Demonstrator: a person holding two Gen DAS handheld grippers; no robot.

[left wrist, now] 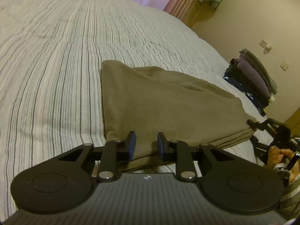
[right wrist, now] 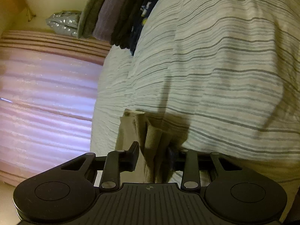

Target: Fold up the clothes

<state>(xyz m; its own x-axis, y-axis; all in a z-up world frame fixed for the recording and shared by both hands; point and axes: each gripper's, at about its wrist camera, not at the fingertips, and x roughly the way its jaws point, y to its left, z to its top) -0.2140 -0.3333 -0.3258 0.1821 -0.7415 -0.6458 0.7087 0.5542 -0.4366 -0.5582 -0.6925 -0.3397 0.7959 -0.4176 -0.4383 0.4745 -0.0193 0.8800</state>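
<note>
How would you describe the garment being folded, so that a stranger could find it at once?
Start at the wide bed with the striped cover. Near its front edge lies a folded olive-brown garment, with both grippers at its near side. Unlike the stack of folded clothes farther right, which mixes grey, purple and dark patterned pieces, it lies alone and is one plain colour.

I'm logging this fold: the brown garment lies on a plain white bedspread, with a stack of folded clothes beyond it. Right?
Not quite. The bedspread is striped, pale with thin grey lines, not plain white; the left wrist view shows it. The rest holds: the brown garment lies on it, with the stack of folded clothes beyond.
</note>
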